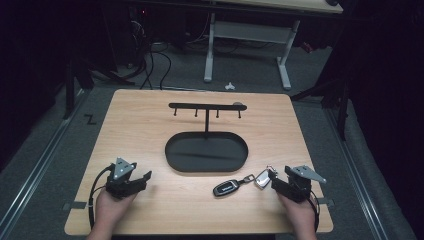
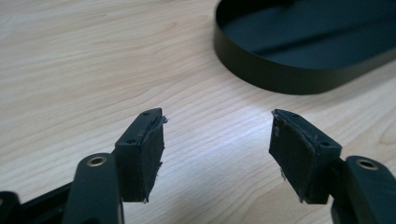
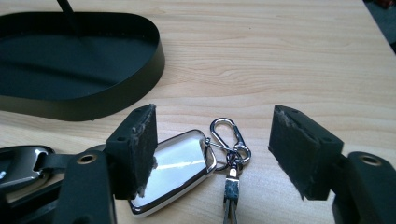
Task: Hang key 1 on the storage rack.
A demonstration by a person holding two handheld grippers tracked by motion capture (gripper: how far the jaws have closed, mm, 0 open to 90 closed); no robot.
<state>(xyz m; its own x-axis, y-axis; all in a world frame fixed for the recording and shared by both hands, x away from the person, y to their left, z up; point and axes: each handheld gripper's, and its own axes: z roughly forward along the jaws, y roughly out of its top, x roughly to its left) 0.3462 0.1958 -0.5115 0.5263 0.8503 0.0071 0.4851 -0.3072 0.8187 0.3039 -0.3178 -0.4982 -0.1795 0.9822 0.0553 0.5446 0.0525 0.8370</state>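
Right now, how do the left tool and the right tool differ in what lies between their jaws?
The left tool has only bare table between its open jaws, while the right tool has the key ring's silver clip between its jaws. The left tool sits apart from the keys; the right tool is over their silver fob. Both stand open, gripping nothing.

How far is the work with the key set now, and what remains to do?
Nothing looks done yet: the key set lies flat on the table, near the black tray of the hook stand. In hand: the right gripper is open around the chrome fob and clip, not pressing them. The left gripper is open with nothing between its jaws. Gripping, lifting and probably hanging remain.
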